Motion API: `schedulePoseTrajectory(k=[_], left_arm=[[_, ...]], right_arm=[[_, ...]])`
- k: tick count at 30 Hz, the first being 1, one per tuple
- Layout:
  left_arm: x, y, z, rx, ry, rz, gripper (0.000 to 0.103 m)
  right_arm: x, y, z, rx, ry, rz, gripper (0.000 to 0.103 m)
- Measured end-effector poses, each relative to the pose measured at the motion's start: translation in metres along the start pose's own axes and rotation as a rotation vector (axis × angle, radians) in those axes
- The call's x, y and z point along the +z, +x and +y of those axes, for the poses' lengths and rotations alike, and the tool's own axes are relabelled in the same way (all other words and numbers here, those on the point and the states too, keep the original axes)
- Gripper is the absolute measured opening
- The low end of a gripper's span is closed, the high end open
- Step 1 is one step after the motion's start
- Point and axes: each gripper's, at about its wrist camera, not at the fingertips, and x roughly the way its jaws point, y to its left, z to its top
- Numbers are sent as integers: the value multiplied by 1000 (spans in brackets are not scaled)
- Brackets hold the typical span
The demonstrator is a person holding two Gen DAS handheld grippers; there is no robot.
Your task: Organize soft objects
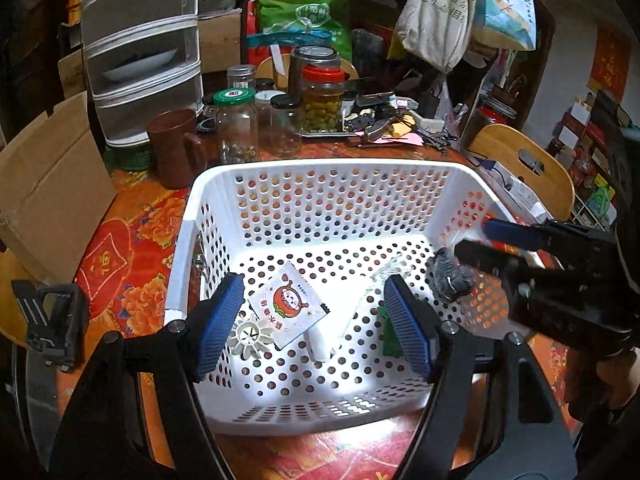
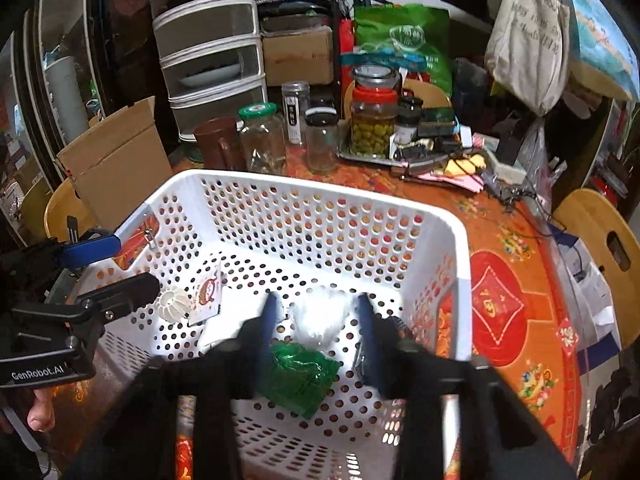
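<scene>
Tilting down over perforated white plastic basket (image 1: 320, 168): left gripper (image 1: 316, 322) and right gripper (image 2: 318, 338), fingers apart, holding nothing; crinkled green bag (image 2: 298, 376) beneath.

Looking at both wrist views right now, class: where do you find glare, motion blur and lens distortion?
Left wrist view: glare whitens the basket floor, and the dark soft object by the right hand-held gripper smears. Right wrist view: that gripper's fingers blur, and the clear bag washes out. Both views bow at the edges.

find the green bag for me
The green bag lies on the basket floor in the right wrist view, low centre, just under the clear bag and between the right tongs.
</scene>
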Motion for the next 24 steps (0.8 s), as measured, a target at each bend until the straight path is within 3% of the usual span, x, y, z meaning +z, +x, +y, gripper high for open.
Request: schedulePoseTrajectory(k=[2, 3, 8, 13, 17, 20, 24], left_arm=[[-2, 2, 1, 8, 0, -3, 71], [-2, 2, 1, 12, 2, -7, 72], [-5, -3, -1, 21, 7, -17, 74], [-14, -16, -9, 26, 31, -39, 76], [-35, -43, -17, 32, 72, -82, 85], [-58, -73, -25, 32, 106, -145, 102], [-95, -126, -36, 47, 127, -215, 103]], right_arm=[[-1, -4, -4, 24, 15, -38, 95], [-1, -6, -5, 28, 18, -57, 101], [-1, -25, -8, 49, 30, -103, 103], [-14, -47, -8, 11, 22, -106, 103], [-40, -80, -12, 13, 79, -143, 103], [-72, -114, -1, -28, 72, -216, 103], [-117, -156, 24, -110, 18, -299, 103]])
